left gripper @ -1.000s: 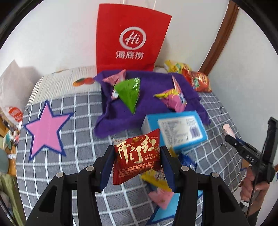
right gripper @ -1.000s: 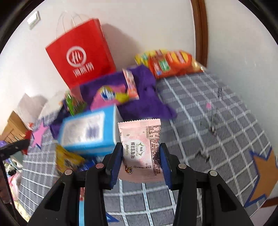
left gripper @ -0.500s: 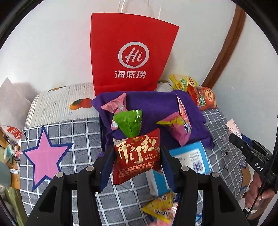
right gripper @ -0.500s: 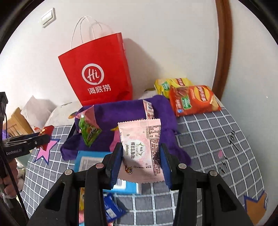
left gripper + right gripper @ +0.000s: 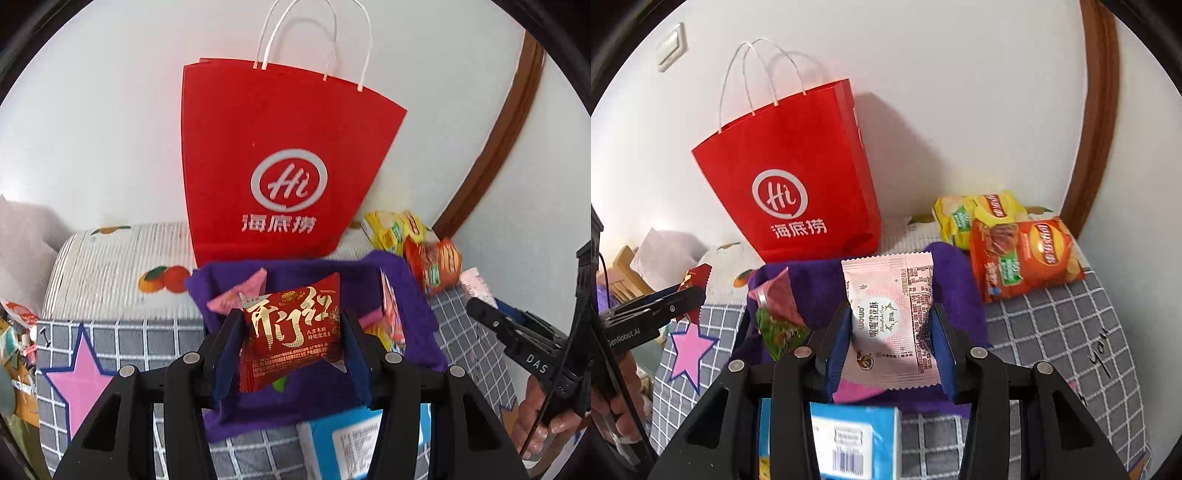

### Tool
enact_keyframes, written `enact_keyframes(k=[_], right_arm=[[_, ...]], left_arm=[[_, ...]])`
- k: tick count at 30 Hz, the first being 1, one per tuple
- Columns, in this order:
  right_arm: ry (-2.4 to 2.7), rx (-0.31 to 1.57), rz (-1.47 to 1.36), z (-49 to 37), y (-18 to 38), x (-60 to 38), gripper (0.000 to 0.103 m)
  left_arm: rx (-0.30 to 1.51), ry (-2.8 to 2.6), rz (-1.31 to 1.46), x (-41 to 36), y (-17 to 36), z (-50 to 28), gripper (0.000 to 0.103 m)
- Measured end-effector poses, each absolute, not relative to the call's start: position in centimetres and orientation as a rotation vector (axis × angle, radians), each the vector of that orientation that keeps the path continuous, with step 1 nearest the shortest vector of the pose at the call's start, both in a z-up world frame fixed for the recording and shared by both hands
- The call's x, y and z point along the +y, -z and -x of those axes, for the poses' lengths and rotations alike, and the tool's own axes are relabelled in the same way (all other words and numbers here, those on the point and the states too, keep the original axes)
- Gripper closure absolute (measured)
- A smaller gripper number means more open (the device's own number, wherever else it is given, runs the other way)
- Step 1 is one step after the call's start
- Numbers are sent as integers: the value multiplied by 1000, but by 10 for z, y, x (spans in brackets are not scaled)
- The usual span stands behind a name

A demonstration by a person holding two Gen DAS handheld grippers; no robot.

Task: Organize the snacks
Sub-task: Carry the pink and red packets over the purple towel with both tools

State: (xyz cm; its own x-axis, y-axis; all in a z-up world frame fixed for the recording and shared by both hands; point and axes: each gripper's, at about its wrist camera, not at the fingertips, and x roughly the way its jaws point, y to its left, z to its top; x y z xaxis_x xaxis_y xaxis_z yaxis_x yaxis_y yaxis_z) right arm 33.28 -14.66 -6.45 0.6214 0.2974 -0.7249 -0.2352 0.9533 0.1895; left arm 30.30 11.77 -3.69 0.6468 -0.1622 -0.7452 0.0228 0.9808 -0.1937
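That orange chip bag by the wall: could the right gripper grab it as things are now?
Probably not yet. The right gripper is already shut on a pink snack packet, so its jaws are full. The path to the orange chip bag looks open otherwise.

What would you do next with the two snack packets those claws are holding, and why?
Probably carry both a little further forward and lower them onto the purple cloth. The left claw grips a red packet and the right claw a pink packet, both held above that cloth, where other small packets already lie.
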Motion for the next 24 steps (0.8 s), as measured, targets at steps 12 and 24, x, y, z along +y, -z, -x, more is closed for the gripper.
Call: enact_keyframes(k=[12,24], right_arm=[[-388,950,-21,-396,103,-110,61],[-440,1119,-71,-438,171,-100,60]], left_arm=[[900,80,222,137,74,-337,53],[937,113,323,157,96,-354,53]])
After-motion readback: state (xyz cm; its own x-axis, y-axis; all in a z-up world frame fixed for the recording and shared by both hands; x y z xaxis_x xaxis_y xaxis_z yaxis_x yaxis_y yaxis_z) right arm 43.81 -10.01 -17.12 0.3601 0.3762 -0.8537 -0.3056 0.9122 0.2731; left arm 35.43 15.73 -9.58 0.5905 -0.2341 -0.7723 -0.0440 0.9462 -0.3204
